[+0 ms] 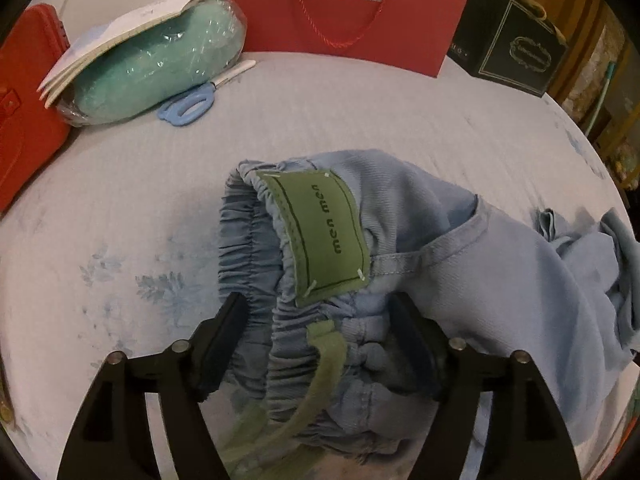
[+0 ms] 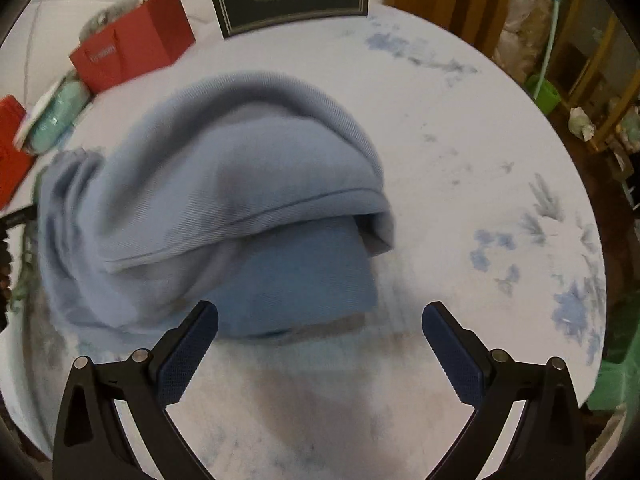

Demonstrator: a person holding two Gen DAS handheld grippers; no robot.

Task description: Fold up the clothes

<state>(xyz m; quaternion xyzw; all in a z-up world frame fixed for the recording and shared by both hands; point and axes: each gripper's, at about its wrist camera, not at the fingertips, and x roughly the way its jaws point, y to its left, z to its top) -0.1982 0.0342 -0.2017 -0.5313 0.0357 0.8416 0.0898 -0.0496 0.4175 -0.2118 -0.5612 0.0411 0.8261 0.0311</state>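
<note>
Light blue trousers (image 1: 460, 264) lie rumpled on the pale floral sheet (image 1: 120, 220). Their gathered elastic waistband carries a green "men men" label (image 1: 316, 236) and a green drawstring (image 1: 324, 352). My left gripper (image 1: 318, 320) points down over the waistband with a finger on each side of the bunched cloth; the jaws stand apart and I see no firm pinch. In the blurred right wrist view the trousers (image 2: 240, 168) form a folded heap. My right gripper (image 2: 320, 308) hovers open at the heap's near edge, with bare sheet (image 2: 440, 160) between its fingers.
Along the back stand a red BEMEGA paper bag (image 1: 344, 12) and a black gift box (image 1: 516, 52). A mint bundle in plastic (image 1: 160, 68), blue scissors (image 1: 188, 106) and a red case (image 1: 28, 120) lie at the back left. The bed drops off on the right beside green plastic furniture (image 2: 616, 368).
</note>
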